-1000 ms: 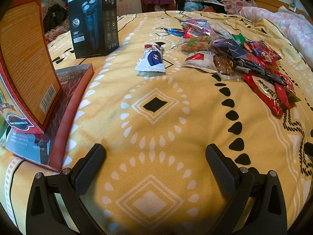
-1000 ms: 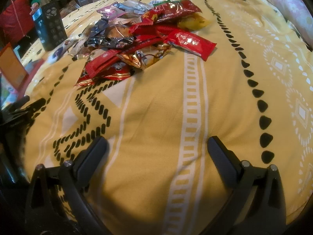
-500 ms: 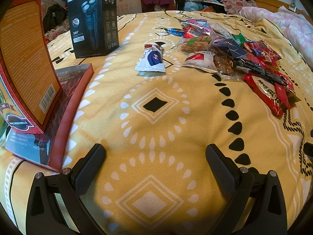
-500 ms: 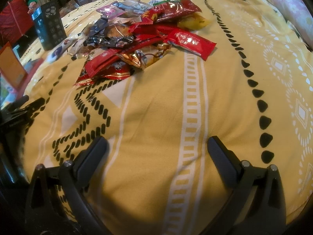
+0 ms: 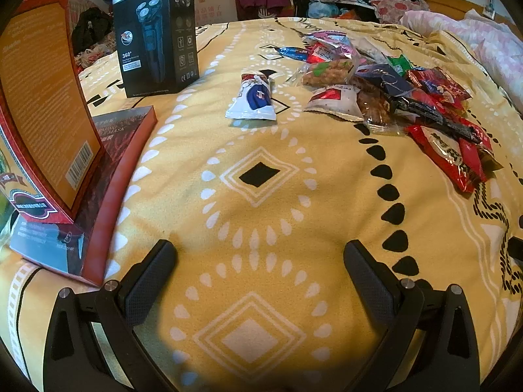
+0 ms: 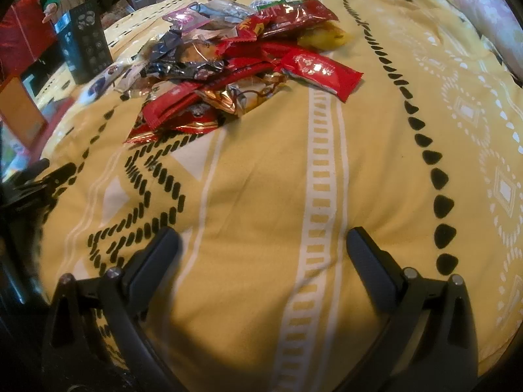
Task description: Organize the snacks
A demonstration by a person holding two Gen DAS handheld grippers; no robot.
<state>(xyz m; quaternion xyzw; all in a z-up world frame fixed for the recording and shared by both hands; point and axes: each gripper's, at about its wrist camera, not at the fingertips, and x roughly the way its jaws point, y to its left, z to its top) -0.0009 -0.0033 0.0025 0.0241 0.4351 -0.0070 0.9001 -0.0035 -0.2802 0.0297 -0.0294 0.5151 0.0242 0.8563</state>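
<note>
Barely started, by the look of it — nearly all the snacks sit in one jumbled snack pile (image 5: pixel 402 98) at the upper right of the left wrist view, and the same heap (image 6: pixel 235 62) fills the upper centre-left of the right wrist view, wrappers overlapping every which way. Only one item lies apart: a white-and-blue packet (image 5: pixel 253 101), upper centre of the left view, just left of the pile and not touching it. Whether that counts as sorted or just strayed, can't tell. A red packet (image 6: pixel 318 70) juts out at the pile's right edge in the right view, on top and easy to get at. The left gripper (image 5: pixel 260 254) sits low at the bottom of its frame, jaws spread wide, nothing between them, only yellow blanket (image 5: pixel 261 215) under it. The right gripper (image 6: pixel 261 245) is the same — jaws wide apart, empty, well short of the pile. At left in the left view are a black shaver box (image 5: pixel 155 29) standing upright, an orange-backed box (image 5: pixel 42 107) leaning, and a flat red box (image 5: pixel 108 176) under it; no obvious container for the snacks is visible. So everything is left to do: pick, group, place. The loose foil wrappers look slippery and tangled, likely to drag neighbours along.
</note>
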